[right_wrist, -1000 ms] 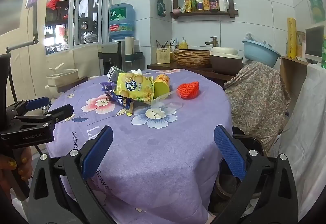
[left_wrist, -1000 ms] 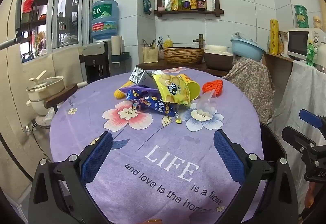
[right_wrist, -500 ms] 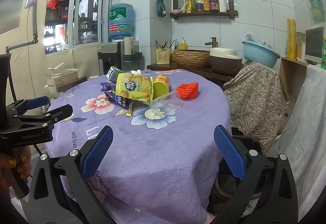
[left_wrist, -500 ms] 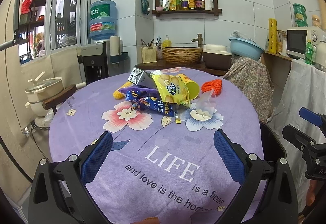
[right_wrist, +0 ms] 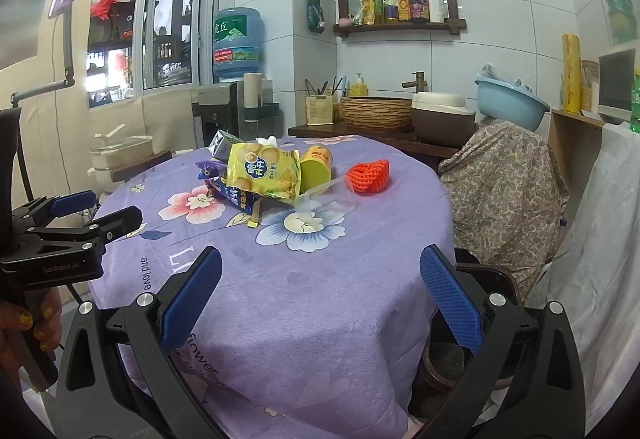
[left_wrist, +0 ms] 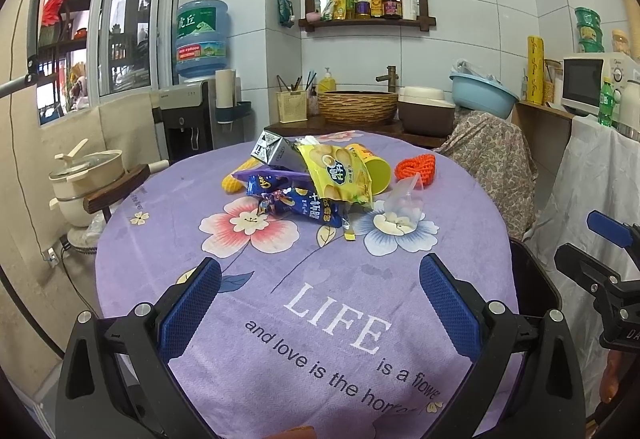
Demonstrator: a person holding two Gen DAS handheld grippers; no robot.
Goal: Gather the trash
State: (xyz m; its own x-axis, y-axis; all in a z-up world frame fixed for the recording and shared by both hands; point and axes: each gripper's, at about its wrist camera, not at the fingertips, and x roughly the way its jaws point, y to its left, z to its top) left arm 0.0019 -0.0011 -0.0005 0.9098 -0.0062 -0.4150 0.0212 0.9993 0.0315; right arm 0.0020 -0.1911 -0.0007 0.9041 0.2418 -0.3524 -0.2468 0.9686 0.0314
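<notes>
Both grippers — my left gripper [left_wrist: 320, 293] and right gripper [right_wrist: 320, 293] — hung wide apart and empty over the near edge of the purple tablecloth [left_wrist: 248, 279]. Farther across lay the trash — a yellow chip bag [left_wrist: 340, 175], blue wrapper [left_wrist: 298, 205], yellow cup [left_wrist: 376, 169] and clear bag [left_wrist: 404, 197], heaped together.

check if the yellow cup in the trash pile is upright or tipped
Tipped: the yellow cup lies on its side on the tablecloth, its mouth facing the camera.

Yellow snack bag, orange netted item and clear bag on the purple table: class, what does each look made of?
Yellow snack bag: glossy printed plastic film, crinkled, probably.
Orange netted item: looks like foam mesh, open weave; could be knitted.
Clear bag: thin transparent plastic, cloth pattern shows through.
</notes>
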